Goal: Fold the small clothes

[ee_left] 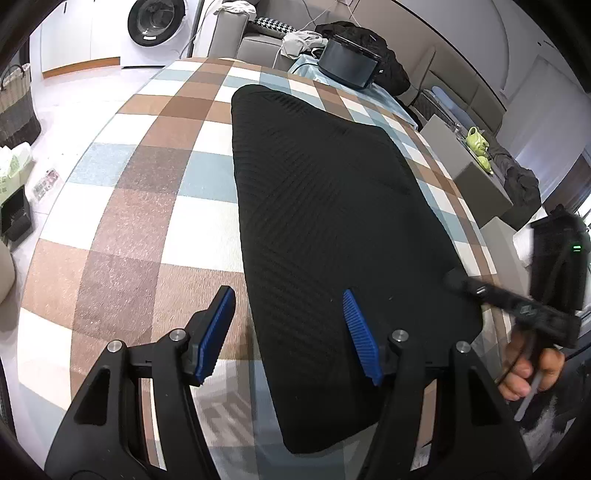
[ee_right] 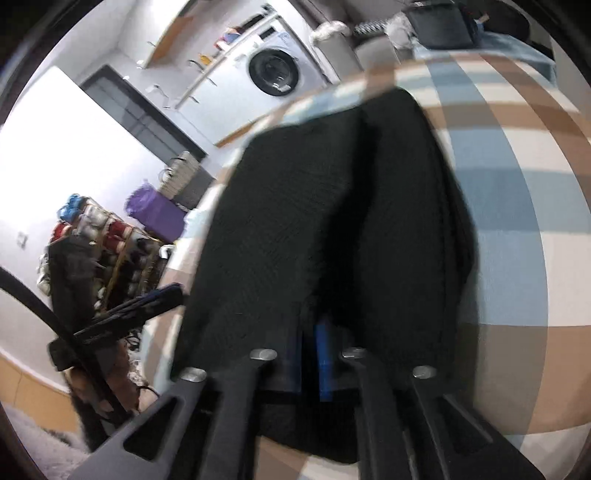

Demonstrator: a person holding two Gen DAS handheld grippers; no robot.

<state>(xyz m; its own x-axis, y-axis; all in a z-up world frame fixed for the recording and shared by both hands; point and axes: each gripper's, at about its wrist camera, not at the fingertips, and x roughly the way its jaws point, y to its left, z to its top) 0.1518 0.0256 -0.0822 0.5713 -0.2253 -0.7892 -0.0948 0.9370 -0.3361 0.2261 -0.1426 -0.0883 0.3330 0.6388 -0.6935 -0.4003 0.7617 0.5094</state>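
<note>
A black ribbed garment [ee_left: 325,229] lies flat and long on the checked cloth of the table [ee_left: 140,206]. My left gripper [ee_left: 291,314] is open above its near left edge, one blue pad over the checked cloth, the other over the garment. My right gripper [ee_right: 314,354] is shut on the near edge of the garment [ee_right: 295,221], which folds up over the jaws; its blue pads [ee_right: 325,354] show close together. In the left wrist view the right gripper [ee_left: 517,306] sits at the garment's right edge, held by a hand.
A dark box [ee_left: 349,61] and a black pile of clothes [ee_left: 376,48] sit at the table's far end. A sofa [ee_left: 258,44], a washing machine [ee_left: 157,22] and a woven basket [ee_left: 16,103] stand beyond. A green teapot [ee_left: 478,142] is at the right.
</note>
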